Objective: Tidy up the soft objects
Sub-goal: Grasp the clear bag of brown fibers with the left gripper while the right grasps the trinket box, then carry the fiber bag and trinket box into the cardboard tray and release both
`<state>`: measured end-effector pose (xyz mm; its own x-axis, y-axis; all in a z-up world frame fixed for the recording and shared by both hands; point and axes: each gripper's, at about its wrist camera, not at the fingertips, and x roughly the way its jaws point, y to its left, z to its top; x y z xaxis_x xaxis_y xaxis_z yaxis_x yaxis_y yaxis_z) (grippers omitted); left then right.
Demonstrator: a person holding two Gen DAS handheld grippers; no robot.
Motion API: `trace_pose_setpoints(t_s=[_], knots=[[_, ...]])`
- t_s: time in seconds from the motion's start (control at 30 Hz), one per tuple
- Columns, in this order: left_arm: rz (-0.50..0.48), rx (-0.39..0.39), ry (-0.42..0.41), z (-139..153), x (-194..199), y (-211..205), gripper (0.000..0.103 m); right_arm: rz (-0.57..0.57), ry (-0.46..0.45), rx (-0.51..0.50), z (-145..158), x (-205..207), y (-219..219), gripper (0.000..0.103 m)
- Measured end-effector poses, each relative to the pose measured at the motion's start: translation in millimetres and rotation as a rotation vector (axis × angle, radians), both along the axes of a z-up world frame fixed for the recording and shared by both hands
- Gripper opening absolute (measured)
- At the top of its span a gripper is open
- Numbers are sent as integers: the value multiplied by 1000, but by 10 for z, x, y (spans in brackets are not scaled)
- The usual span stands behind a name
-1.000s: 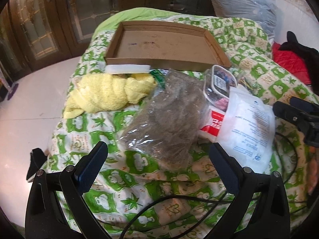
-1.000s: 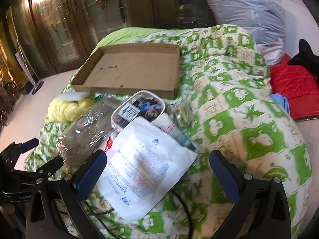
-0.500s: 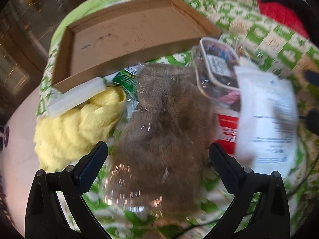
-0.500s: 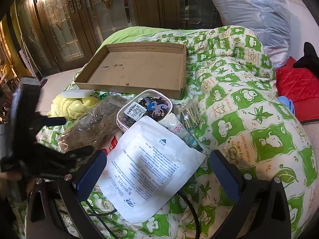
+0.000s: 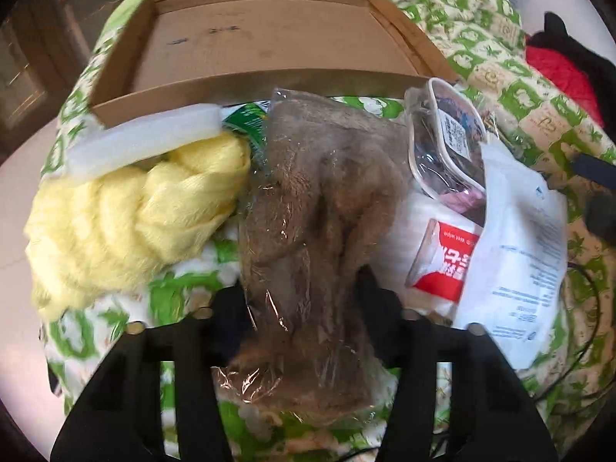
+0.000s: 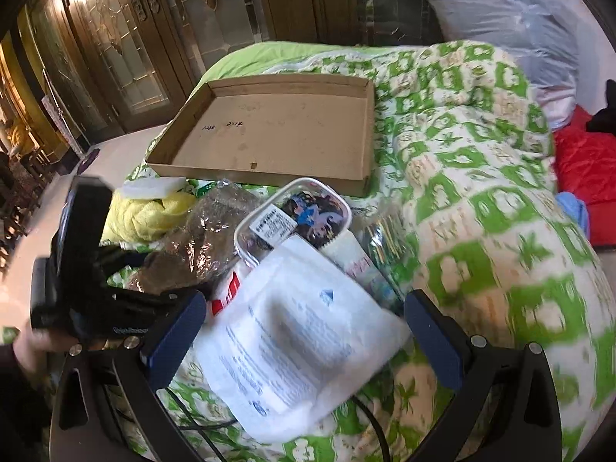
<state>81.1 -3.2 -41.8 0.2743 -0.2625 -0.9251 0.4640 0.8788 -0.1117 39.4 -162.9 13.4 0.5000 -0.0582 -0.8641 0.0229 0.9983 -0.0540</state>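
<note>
left hand-held gripper (image 5: 300, 292), jaws just closing, pinching the bagged brown fluff (image 5: 308, 192) lying on the bed (image 5: 500, 88) before the cardboard tray (image 5: 269, 38); right hand-held gripper (image 6: 304, 327) spread; could slip out, given slick crinkly plastic.

Two of the same build. Left hand-held gripper (image 5: 304, 300): black plastic frame, open slots cut through each arm, small round silver screw heads along the top edge, dark fingers (image 5: 375, 308). Right hand-held gripper (image 6: 304, 331): same black frame and silver screws, but with dark blue flat pads (image 6: 173, 338) on the fingers. Seen from the right camera, black body on the left one, tall and boxy, with faint pale lettering on one bar. Dark sleeve (image 6: 11, 385) at the edge.
</note>
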Motion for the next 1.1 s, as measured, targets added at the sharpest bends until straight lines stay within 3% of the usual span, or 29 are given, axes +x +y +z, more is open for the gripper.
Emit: trace_pose_setpoints(t_s=[0.07,0.23,0.43,0.67,0.73,0.8,0.97,1.1], knots=[[23,-17,22,49,-97,54,33,-4,38,5,-22,145,-21,103],[38,0,-23,177,-502,50,33,-17,148,69,-134,569,-45,103],[73,-16,-105,298,-583,177,33,-124,235,220,-371,885,-91,96],[97,-37,-101,297,-518,170,33,-189,272,187,-591,988,-73,91],[92,-40,-104,289,-529,179,33,-213,284,225,-662,988,-118,76],[85,-48,-107,293,-529,171,33,-224,289,268,-698,965,-160,72],[61,-69,-121,343,-591,155,33,-177,226,247,-524,873,-123,47],[53,-61,-137,377,-626,114,33,-150,204,251,-381,771,-168,39]])
